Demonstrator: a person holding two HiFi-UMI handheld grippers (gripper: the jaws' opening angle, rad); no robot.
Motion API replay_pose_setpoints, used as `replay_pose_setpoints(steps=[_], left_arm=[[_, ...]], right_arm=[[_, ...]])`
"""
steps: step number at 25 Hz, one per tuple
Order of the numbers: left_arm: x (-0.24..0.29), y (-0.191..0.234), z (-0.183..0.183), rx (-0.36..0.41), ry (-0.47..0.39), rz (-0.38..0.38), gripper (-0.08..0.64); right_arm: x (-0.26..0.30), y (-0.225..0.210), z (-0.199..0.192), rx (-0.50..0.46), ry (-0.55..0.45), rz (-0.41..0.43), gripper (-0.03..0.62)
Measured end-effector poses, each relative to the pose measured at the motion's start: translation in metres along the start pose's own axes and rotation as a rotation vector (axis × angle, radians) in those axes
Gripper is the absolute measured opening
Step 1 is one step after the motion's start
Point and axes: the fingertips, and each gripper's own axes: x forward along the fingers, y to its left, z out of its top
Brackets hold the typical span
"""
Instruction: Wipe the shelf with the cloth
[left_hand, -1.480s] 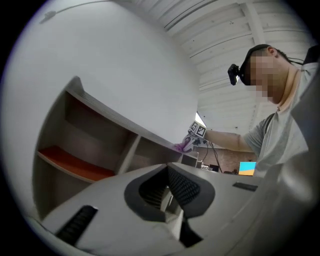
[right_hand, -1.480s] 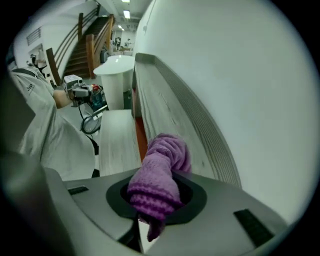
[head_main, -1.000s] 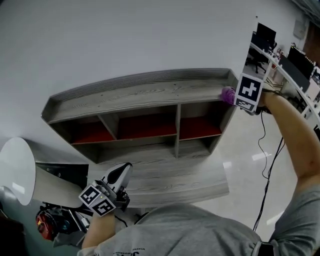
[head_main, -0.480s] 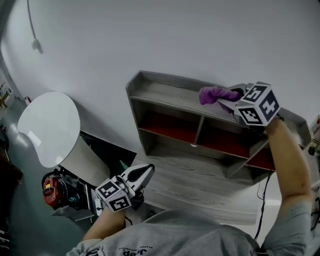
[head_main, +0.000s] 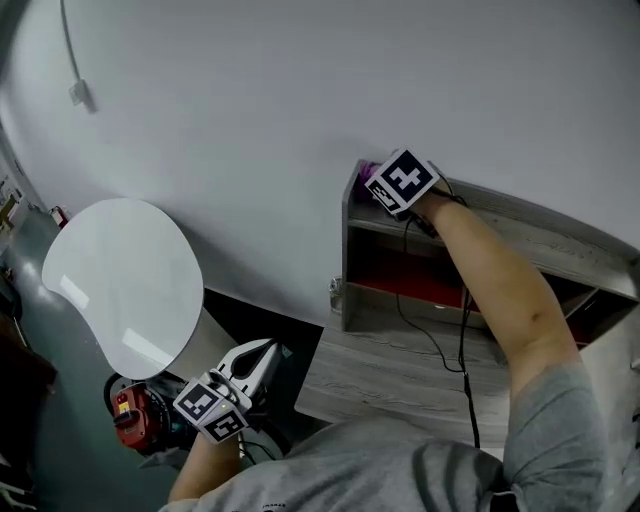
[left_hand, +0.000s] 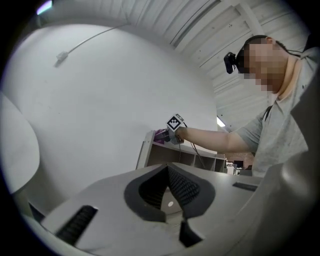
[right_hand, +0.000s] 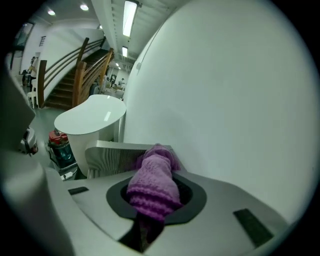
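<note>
Right gripper held the purple cloth: jaws closed on the bunched knit, with a wad standing out past the tips. Cloth sat at the far-left corner of the shelf top board, just inside the raised lip at the board's left end and close beside the white wall. Whether the cloth pressed the board could not be told. No board remained left of the cloth; to the right the top board ran bare along the wall. A black cable hung from the right gripper across the open compartments to the lower board. Left gripper was low and near the body, well apart from the shelf, jaws together with nothing between them, beside the round white table. Open floor lay between that table and the shelf's left side.
</note>
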Motion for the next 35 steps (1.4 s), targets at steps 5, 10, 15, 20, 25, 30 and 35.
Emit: replay_pose_setpoints(steps=[5,10,15,20,25,30,35], left_arm=[[-0.01,0.019,0.001,-0.034,-0.017,-0.02,0.012],[-0.004,0.024,0.005,-0.037,-0.026,-0.076,0.012],[0.0,0.032,0.009,-0.042,-0.038,-0.096,0.012],[-0.005,0.042,0.005,-0.061,-0.033,-0.078,0.012],[-0.012,0.047,0.003,-0.075,-0.043,-0.064,0.012],[-0.015,0.045,0.001,-0.084,-0.043,-0.07,0.012],[-0.011,0.041,-0.005,-0.095,-0.035,-0.092,0.012]], right_arm=[[-0.001,0.015,0.004,-0.102,-0.031,0.067,0.083],[-0.03,0.068,0.01,-0.243,-0.046,0.183,0.083],[-0.056,0.102,0.01,-0.303,-0.052,0.294,0.083],[-0.064,0.026,0.046,-0.085,-0.177,0.128,0.083],[-0.007,-0.008,0.054,-0.105,-0.06,-0.052,0.083],[-0.005,0.014,0.045,-0.054,-0.022,0.1,0.081],[-0.053,0.076,0.042,0.018,-0.048,0.46,0.08]])
